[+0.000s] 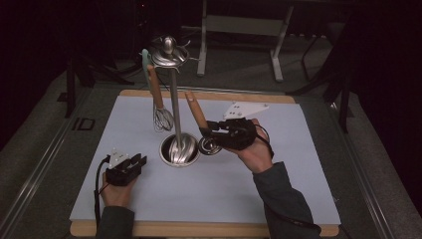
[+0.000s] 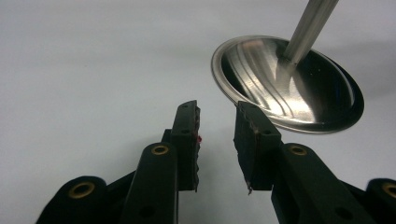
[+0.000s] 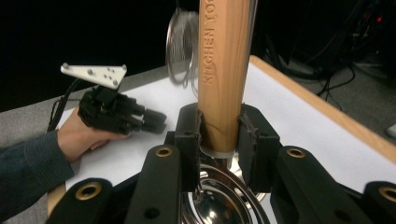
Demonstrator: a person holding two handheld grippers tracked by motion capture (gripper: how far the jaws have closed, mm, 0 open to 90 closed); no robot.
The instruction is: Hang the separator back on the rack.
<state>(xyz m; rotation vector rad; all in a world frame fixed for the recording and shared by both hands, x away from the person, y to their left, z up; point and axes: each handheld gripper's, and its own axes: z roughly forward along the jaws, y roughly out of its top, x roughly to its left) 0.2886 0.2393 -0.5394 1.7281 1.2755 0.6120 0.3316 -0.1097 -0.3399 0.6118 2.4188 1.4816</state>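
Observation:
A steel utensil stand (image 1: 179, 149) rises from a round dish base at the middle of the white mat, and a wire whisk (image 1: 161, 118) hangs from its top. My right gripper (image 1: 206, 130) is just right of the base, shut on the wooden handle (image 3: 224, 60) of a ladle. The handle stands tilted up and its steel bowl (image 1: 210, 146) hangs low beside the stand. In the right gripper view both pads clamp the handle above the bowl (image 3: 219, 196). My left gripper (image 1: 139, 160) rests on the mat left of the base (image 2: 285, 88), open with nothing between its fingers (image 2: 187, 135).
The white mat lies on a wooden board (image 1: 209, 93) whose edge (image 3: 327, 112) runs close behind the stand. Grey floor and metal frame legs (image 1: 276, 55) lie beyond. The stand's hooked top (image 1: 169, 52) reaches well above the table.

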